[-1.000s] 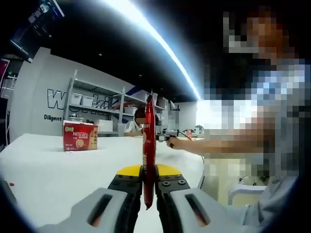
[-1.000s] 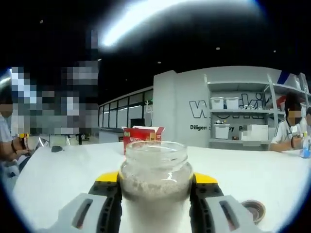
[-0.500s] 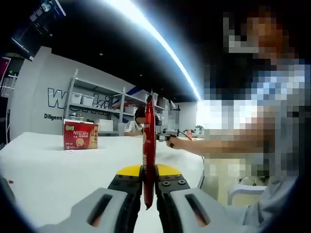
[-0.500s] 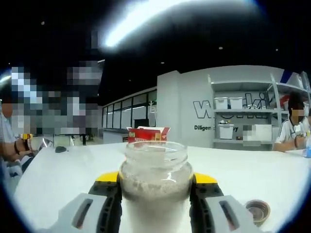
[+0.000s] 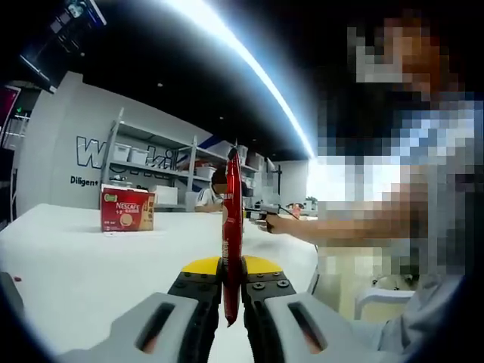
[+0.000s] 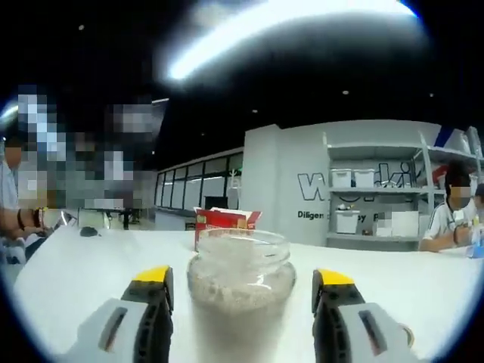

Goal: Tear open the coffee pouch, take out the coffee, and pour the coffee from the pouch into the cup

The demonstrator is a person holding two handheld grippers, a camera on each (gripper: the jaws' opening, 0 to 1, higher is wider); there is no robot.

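Note:
A slim red coffee pouch (image 5: 232,227) stands upright, edge-on, with my left gripper (image 5: 233,269) shut on its lower part above the white table (image 5: 68,265). In the right gripper view a lidless glass jar (image 6: 240,283) holding pale powder sits between the jaws of my right gripper (image 6: 243,277). Those jaws stand open, with a clear gap on each side of the jar. The jar's base is hidden below the view's edge.
A red Nescafé box (image 5: 126,209) stands on the table at far left; an opened red box (image 6: 225,220) sits just behind the jar. A person's arm (image 5: 333,227) reaches over the table at right. Shelves and seated people (image 6: 446,223) are far back.
My right gripper has opened and let go of the jar, which stays between the jaws. The left gripper still holds the pouch; both views have shifted only slightly.

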